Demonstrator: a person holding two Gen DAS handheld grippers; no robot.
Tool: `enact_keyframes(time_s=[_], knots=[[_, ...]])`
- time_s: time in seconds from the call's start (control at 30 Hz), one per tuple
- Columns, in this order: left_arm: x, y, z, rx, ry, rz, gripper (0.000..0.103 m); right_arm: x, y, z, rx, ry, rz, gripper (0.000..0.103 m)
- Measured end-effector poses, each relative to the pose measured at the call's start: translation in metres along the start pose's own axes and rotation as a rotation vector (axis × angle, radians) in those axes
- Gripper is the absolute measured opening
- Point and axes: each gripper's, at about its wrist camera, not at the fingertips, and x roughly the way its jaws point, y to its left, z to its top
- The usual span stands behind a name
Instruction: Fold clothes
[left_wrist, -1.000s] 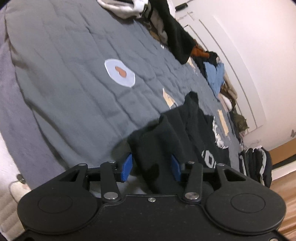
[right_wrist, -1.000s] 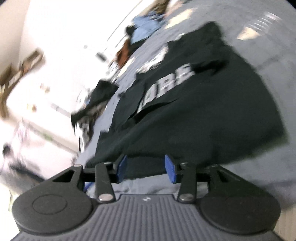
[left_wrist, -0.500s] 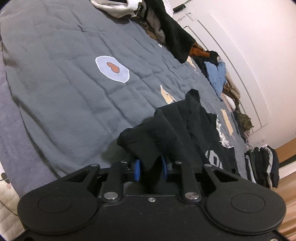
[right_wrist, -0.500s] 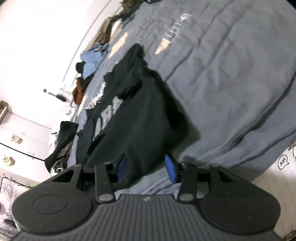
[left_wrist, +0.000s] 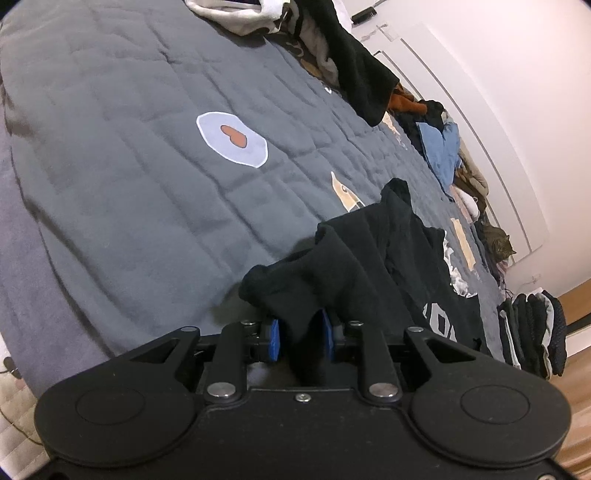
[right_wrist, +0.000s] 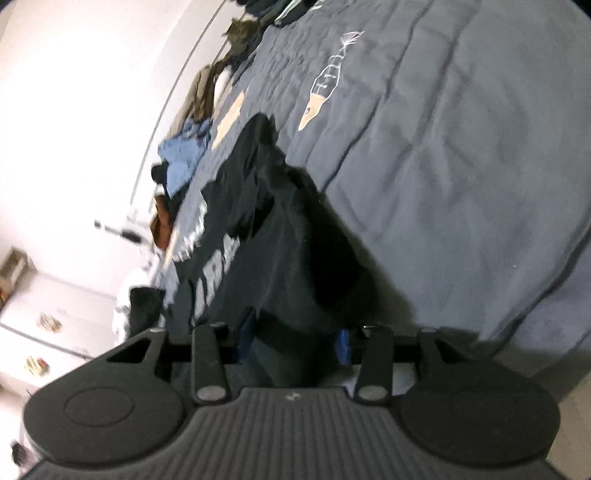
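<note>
We see the left gripper (left_wrist: 300, 339): smooth black housing, twin round discs, silver screws, blue pads. Right gripper (right_wrist: 293, 341): ribbed grey centre plate.

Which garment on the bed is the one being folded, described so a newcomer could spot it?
On the grey bedspread, look nearest the cameras, not at the clothes heaped along the wall. It is the black T-shirt lying apart from that heap, one edge pinched in the left gripper. Only it carries large white block lettering.

My left wrist view is sharp, evenly lit, fisheye-bent at the edges; my right wrist view is motion-blurred; the white wall (right_wrist: 92, 110) glares, washed out.
</note>
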Motion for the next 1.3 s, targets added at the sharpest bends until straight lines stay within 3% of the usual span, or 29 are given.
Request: enact_keyframes(time_s=[0.07, 0.1, 0.2, 0.37, 0.53, 0.63, 0.77, 0.87, 0.97, 1.07, 1.2, 1.3], knots=[[0.0, -0.001, 0.0, 0.012, -0.008, 0.001, 0.022, -0.003, 0.001, 0.001, 0.008, -0.029, 0.015, 0.009], [-0.001, -0.002, -0.001, 0.018, -0.016, 0.0, 0.013, -0.004, 0.002, 0.001, 0.013, -0.044, 0.023, 0.009], [-0.006, -0.006, -0.001, 0.037, -0.019, -0.017, 0.006, -0.013, 0.005, 0.003, 0.042, -0.081, 0.062, 0.007], [-0.026, -0.009, -0.002, 0.043, 0.018, -0.082, 0.004, -0.042, 0.016, 0.013, 0.078, -0.139, 0.123, 0.005], [-0.043, -0.011, -0.022, 0.117, 0.098, -0.083, 0.004, -0.078, 0.018, 0.019, 0.061, -0.149, 0.111, 0.005], [-0.049, -0.008, -0.041, 0.155, 0.161, -0.067, 0.004, -0.097, 0.015, 0.023, 0.027, -0.132, 0.047, 0.005], [-0.046, -0.004, -0.058, 0.2, 0.228, -0.019, 0.005, -0.098, 0.001, 0.025, -0.055, -0.053, -0.119, 0.006], [-0.043, -0.007, -0.057, 0.248, 0.232, 0.036, 0.017, -0.083, -0.004, 0.022, -0.162, 0.05, -0.271, 0.008], [-0.048, -0.011, -0.055, 0.294, 0.217, 0.072, 0.026, -0.083, 0.002, 0.018, -0.275, 0.054, -0.347, 0.011], [-0.062, -0.01, -0.053, 0.303, 0.174, 0.088, 0.028, -0.092, 0.007, 0.017, -0.362, 0.034, -0.392, 0.02], [-0.077, -0.012, -0.042, 0.3, 0.104, 0.096, 0.031, -0.103, 0.015, 0.016, -0.479, 0.007, -0.451, 0.023], [-0.086, -0.021, -0.033, 0.336, 0.047, 0.084, 0.039, -0.105, 0.023, 0.021, -0.524, -0.005, -0.444, 0.025]])
